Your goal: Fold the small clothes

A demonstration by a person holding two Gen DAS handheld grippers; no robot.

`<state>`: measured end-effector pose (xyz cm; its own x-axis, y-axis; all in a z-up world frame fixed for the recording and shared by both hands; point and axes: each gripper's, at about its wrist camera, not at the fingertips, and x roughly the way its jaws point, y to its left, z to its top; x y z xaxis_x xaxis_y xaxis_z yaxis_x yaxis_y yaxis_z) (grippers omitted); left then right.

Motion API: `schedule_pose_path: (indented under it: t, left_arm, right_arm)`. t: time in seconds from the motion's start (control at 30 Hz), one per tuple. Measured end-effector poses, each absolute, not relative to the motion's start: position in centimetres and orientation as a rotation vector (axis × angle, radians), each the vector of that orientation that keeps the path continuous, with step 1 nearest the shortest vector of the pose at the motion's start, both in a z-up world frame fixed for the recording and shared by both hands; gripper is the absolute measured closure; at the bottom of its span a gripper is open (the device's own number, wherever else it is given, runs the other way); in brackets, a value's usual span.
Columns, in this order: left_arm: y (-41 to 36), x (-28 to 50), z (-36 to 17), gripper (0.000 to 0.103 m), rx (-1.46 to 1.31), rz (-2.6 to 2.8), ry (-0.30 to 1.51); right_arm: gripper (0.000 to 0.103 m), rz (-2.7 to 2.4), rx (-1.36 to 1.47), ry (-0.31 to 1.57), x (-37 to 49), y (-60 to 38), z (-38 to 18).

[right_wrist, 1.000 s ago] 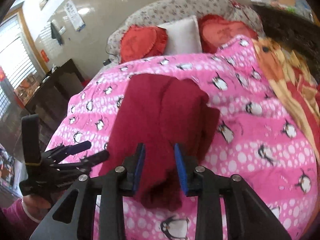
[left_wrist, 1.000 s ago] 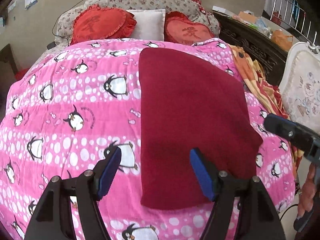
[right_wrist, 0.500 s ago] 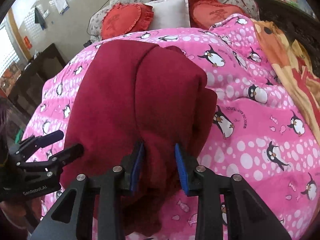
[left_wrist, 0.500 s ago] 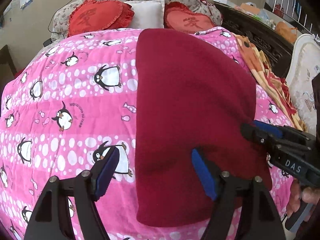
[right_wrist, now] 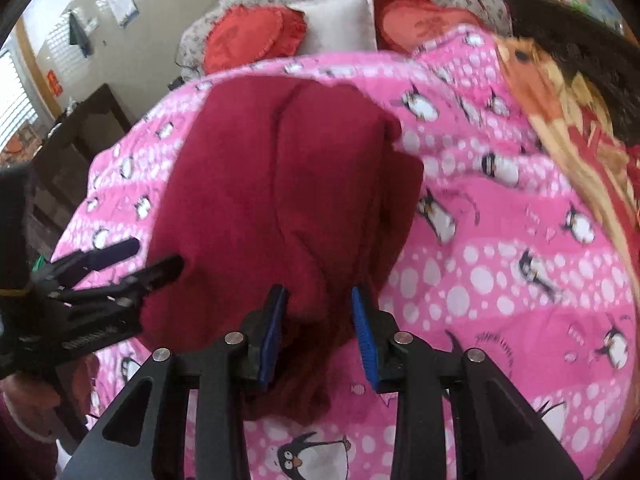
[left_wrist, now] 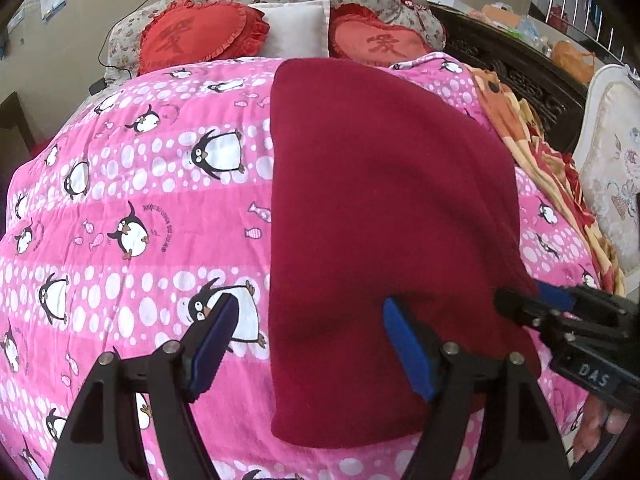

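Observation:
A dark red garment (left_wrist: 380,200) lies lengthwise on the bed, with one layer folded over along its right side (right_wrist: 280,180). My left gripper (left_wrist: 310,312) hovers open over the garment's near left edge, one finger above the blanket and one above the cloth, holding nothing. From the right wrist view, the left gripper (right_wrist: 154,254) shows at the left beside the garment. My right gripper (right_wrist: 318,300) is shut on bunched red fabric at the near right corner. It also shows low at the right (left_wrist: 532,300) in the left wrist view.
A pink penguin blanket (left_wrist: 140,200) covers the bed. Red heart cushions (left_wrist: 200,36) and a white pillow (left_wrist: 296,28) stand at the head. An orange patterned blanket (left_wrist: 516,120), dark carved furniture (left_wrist: 520,64) and a pale chair (left_wrist: 616,160) line the right side.
My right gripper has come down toward the bed with the red fabric still in it. The left gripper has stayed open over the garment's left edge.

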<state>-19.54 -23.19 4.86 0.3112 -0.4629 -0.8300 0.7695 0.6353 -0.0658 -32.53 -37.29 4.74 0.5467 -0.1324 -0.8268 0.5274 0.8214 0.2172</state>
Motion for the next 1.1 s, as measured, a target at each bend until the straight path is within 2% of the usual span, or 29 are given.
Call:
schedule_pose_path:
  t: [0.17,0.23,0.27,0.33,0.4,0.57,0.63,0.8,0.83,0.87,0.9,0.93,0.97,1.03,1.1]
  left_arm:
    - [-22.5,-18.4,5.3,0.022,0.294,-0.876,1.01]
    - [-22.0,-17.5,5.6,0.017,0.22,-0.899,1.033]
    - [-21.8,-16.9,5.7,0.013,0.178,-0.91,1.045]
    - [-21.7,-15.9,5.7,0.011,0.122,-0.919,1.068]
    - [-22.1,-15.1,5.7,0.011,0.101,-0.927,1.086]
    - [-23.9,-14.2,4.2,0.009,0.13,-0.962,1.122]
    - [-24.5,-14.0,3.5,0.006,0.105,-0.984,1.146]
    - [-25.5,-13.1,1.6,0.005,0.041,-1.012,1.217]
    - [-25.6,-13.1,1.6,0.012,0.03,-1.028,1.226]
    - [-25.6,-13.2,1.9,0.026,0.03,-1.049,1.223]
    - [-25.7,-13.5,2.4,0.028,0.055,-1.059,1.208]
    - [-25.6,-13.8,2.8,0.035,0.075,-1.058,1.19]
    - [-25.4,-14.1,3.4,0.044,0.096,-1.061,1.174]
    - [-24.8,-14.5,4.9,0.052,0.13,-1.066,1.147]
    - [-23.6,-14.8,6.7,0.052,0.135,-1.067,1.116]
  right_arm:
    - [0.088,-0.361,0.602,0.869,-33.3,-38.6,3.9]
    - [0.072,-0.349,0.645,0.802,-34.3,-39.5,4.6]
    - [0.067,-0.352,0.657,0.774,-34.7,-39.9,4.8]
    - [0.052,-0.364,0.687,0.719,-35.3,-41.0,5.2]
    - [0.047,-0.339,0.734,0.669,-35.4,-42.3,5.1]
    - [0.041,-0.283,0.794,0.693,-32.7,-44.5,2.8]
    - [0.034,-0.256,0.832,0.69,-31.9,-45.4,1.7]
    - [0.031,-0.186,0.927,0.628,-30.6,-46.2,0.4]
    - [0.031,-0.184,0.926,0.631,-30.2,-46.0,0.5]
    - [0.032,-0.184,0.917,0.643,-30.0,-45.7,0.6]
    - [0.042,-0.188,0.897,0.662,-29.8,-45.5,0.9]
    - [0.056,-0.194,0.87,0.677,-29.5,-45.2,1.3]
    - [0.06,-0.196,0.851,0.685,-29.3,-44.9,1.9]
    - [0.077,-0.203,0.827,0.69,-29.3,-44.3,3.1]
    - [0.084,-0.189,0.821,0.668,-29.5,-43.6,4.7]
